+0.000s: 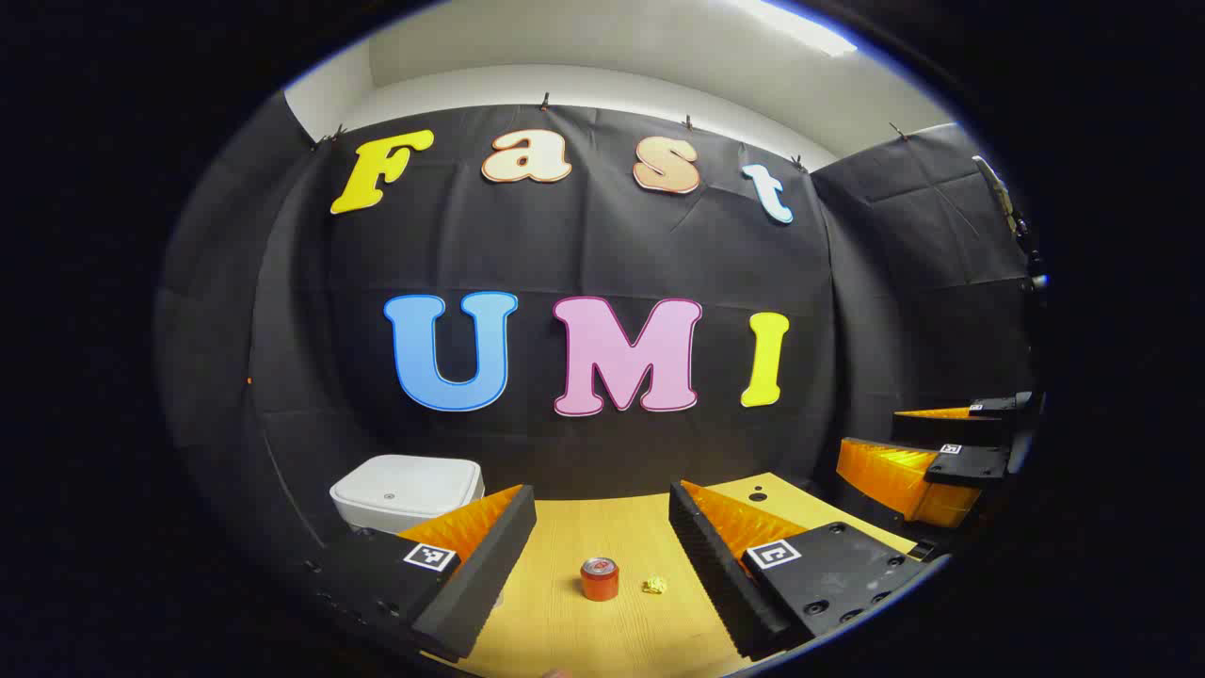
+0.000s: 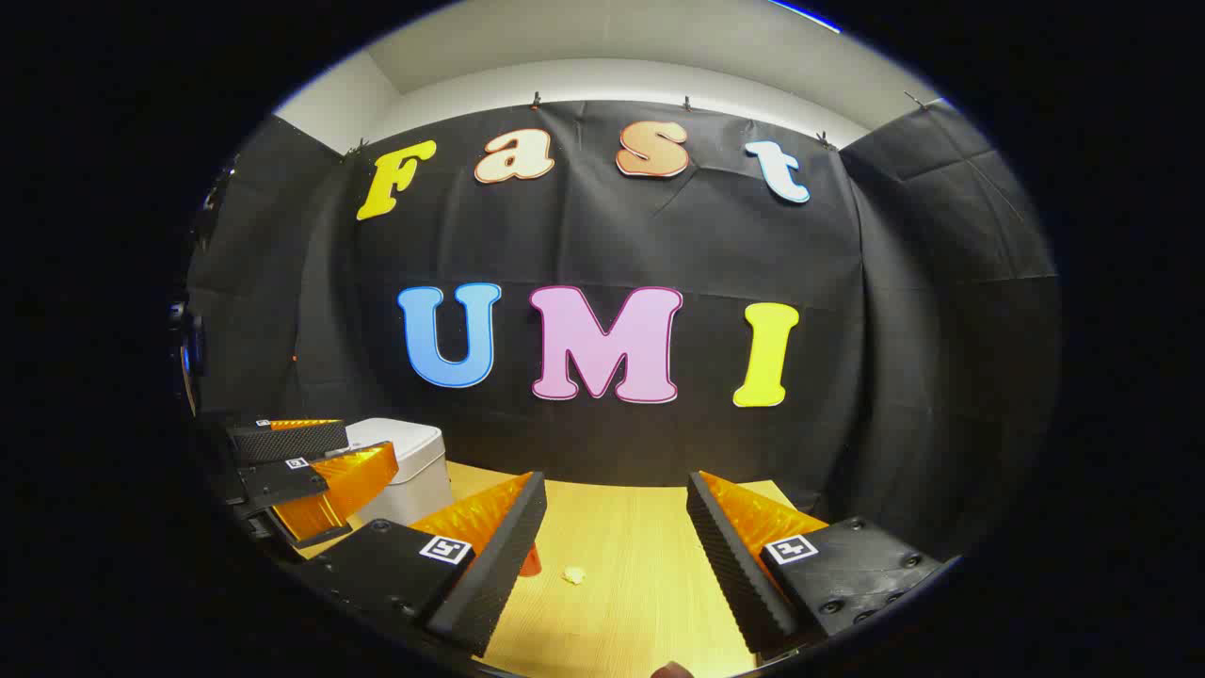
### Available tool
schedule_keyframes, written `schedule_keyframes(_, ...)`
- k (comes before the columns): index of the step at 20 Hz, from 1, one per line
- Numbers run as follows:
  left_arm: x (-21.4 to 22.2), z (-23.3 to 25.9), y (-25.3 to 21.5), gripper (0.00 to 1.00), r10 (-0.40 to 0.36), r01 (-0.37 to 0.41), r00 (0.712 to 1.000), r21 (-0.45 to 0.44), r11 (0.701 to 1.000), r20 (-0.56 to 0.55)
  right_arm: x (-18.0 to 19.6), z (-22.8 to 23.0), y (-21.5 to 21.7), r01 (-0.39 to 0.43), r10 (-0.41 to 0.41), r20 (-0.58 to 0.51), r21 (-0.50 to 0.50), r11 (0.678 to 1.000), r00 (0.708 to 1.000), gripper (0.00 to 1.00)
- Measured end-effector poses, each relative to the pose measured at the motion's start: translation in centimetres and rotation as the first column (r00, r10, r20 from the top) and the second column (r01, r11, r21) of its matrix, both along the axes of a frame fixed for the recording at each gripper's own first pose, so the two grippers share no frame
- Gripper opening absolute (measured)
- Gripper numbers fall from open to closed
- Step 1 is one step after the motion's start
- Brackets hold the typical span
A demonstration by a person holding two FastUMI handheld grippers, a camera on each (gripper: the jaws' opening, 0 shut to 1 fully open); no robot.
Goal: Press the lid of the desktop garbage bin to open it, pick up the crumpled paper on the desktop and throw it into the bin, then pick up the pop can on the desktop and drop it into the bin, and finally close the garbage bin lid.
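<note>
- While both tools hang above the wooden table (image 1: 565, 621), the left gripper (image 1: 602, 565) has its fingers spread wide, grasping nothing.
- Between those fingers, at about 6 o'clock in the left gripper view, the pop can (image 1: 599, 578) stands upright on the table, its red body and silver top showing; any print on it is too small to read.
- Just beside the can, toward 3 o'clock from it, lies the crumpled paper (image 1: 654, 586), a small yellowish wad, apart from the can.
- At 9 o'clock from the can, the white garbage bin (image 1: 407, 490) sits at the table's back left corner against the black cloth, lid down.
- The right gripper (image 2: 617, 556) is likewise released, jaws parted over bare wood.
- Square black-and-white markers (image 1: 431, 556) are stuck on the finger mounts; they carry coded patterns, no legible words.
- Seen from the right gripper view, the bin sits at 9 o'clock, partly behind the other tool.
</note>
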State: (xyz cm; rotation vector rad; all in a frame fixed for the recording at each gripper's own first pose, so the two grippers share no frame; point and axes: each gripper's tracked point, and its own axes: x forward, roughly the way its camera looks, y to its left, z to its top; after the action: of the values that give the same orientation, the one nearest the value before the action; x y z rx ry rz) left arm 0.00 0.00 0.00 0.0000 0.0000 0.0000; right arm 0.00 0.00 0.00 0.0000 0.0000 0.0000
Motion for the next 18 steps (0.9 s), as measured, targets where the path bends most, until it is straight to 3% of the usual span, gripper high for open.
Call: schedule_keyframes(18,-1.0,1.2,5.1,0.95,0.066,-0.066,0.998,0.028,0.997,0.021,-0.8,0.5,1.2,-0.016,0.016,0.008,-0.008,1.000,1.000,0.96)
